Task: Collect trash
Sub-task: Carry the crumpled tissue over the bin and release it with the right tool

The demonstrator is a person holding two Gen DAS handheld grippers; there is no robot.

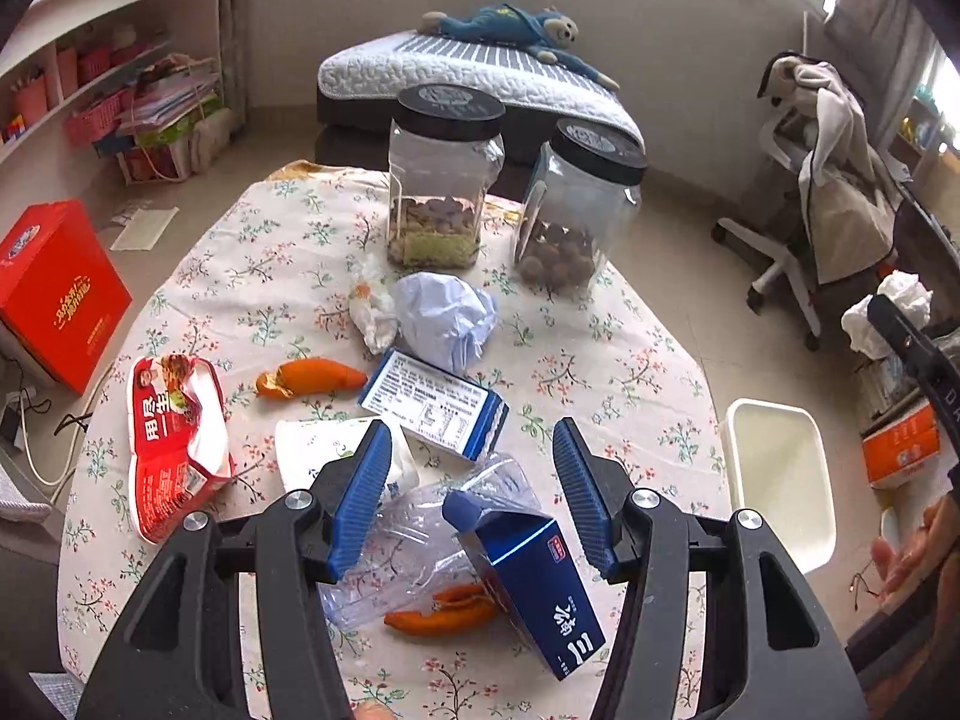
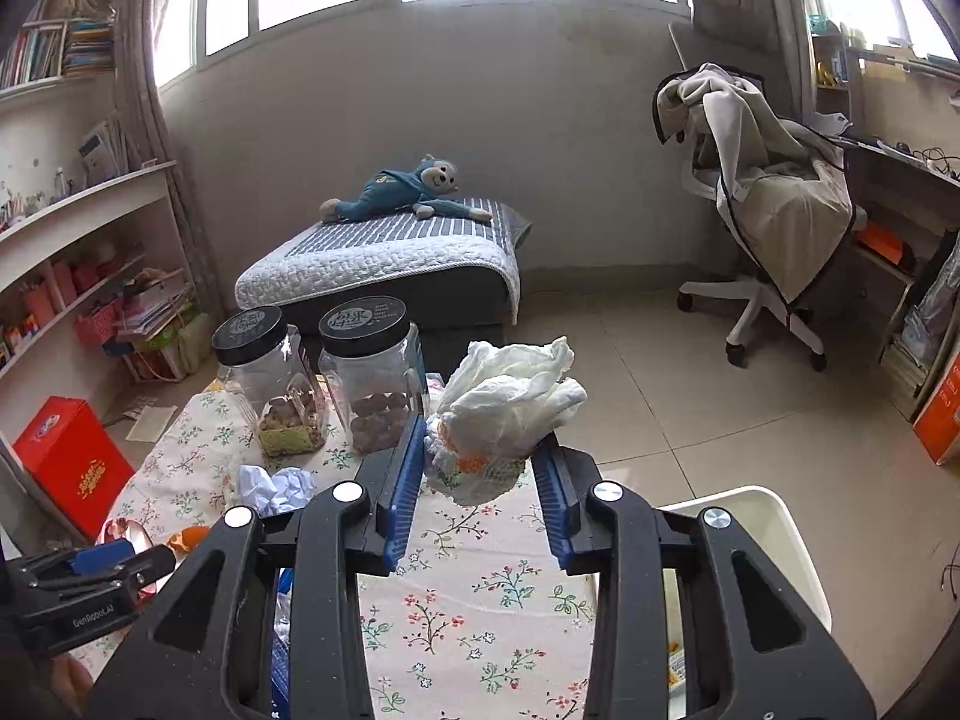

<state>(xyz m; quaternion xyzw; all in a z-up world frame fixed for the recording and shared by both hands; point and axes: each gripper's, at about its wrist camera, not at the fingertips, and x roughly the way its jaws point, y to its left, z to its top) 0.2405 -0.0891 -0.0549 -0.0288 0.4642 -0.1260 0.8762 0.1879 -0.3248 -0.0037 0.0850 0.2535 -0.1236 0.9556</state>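
Note:
My left gripper (image 1: 468, 468) is open and empty above a crushed clear plastic bottle (image 1: 414, 540) and a dark blue carton (image 1: 531, 585) on the floral table (image 1: 648, 360). Further off lie a second blue box (image 1: 435, 402), a crumpled pale blue paper (image 1: 444, 318), a red snack bag (image 1: 174, 444), orange peels (image 1: 312, 378) and a white wrapper (image 1: 372, 312). My right gripper (image 2: 480, 480) is shut on a crumpled white plastic wrapper (image 2: 504, 414), held above the table's right side. A white bin (image 1: 780, 480) stands right of the table; it also shows in the right wrist view (image 2: 756, 516).
Two black-lidded clear jars (image 1: 444, 180) (image 1: 576, 210) stand at the table's far edge. A red box (image 1: 54, 294) sits on the floor to the left. A draped office chair (image 2: 762, 210), a low bed with a blue plush toy (image 2: 396, 192) and shelves (image 2: 78, 210) surround the table.

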